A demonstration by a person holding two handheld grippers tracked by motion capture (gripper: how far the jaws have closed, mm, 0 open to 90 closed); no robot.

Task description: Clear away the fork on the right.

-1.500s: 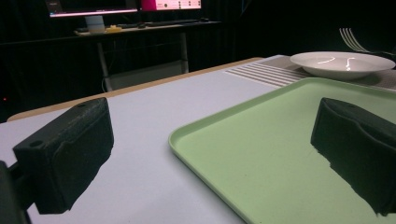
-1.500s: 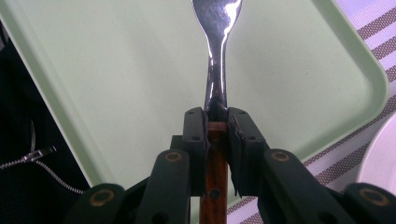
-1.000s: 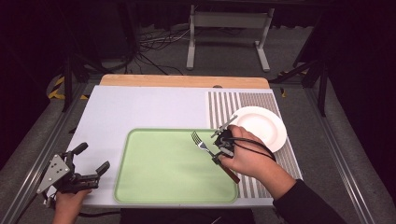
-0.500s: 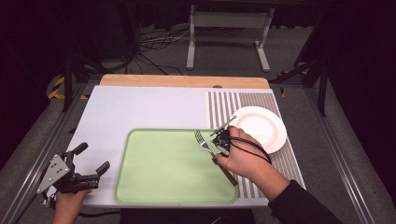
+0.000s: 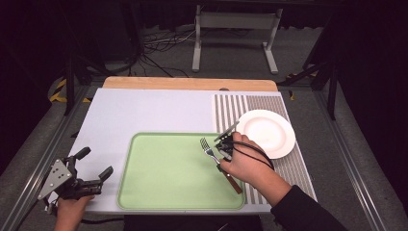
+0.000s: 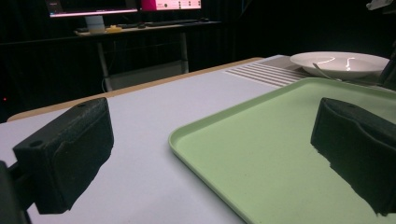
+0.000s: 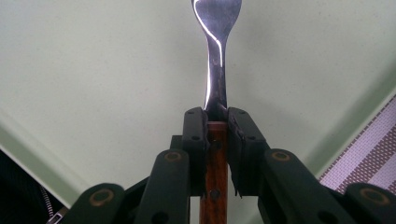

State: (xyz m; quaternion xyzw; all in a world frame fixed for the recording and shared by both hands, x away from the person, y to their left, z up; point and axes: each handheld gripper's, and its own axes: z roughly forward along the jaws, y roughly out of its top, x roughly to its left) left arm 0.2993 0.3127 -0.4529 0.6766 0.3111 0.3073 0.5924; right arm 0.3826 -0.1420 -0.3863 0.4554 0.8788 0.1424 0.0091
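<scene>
My right gripper [image 5: 225,147] is shut on a fork [image 5: 210,152] with a brown wooden handle [image 5: 234,183], over the right part of the green tray [image 5: 144,192]. In the right gripper view the two black jaws clamp the top of the fork's handle [image 7: 216,154], and the steel neck [image 7: 217,70] runs up over the tray [image 7: 93,70]. I cannot tell whether the tines touch the tray. My left gripper [image 5: 94,163] rests open at the table's front left corner. Its pads [image 6: 70,149] stand wide apart with nothing between them.
A white plate [image 5: 266,132] sits on the striped mat [image 5: 288,168] right of the tray, close behind the right hand. It appears far off as the plate [image 6: 341,63] in the left gripper view. The white tabletop [image 5: 144,110] lies behind the tray.
The right hand with the fork has shifted only slightly over the tray's right side. The left gripper has stayed where it was.
</scene>
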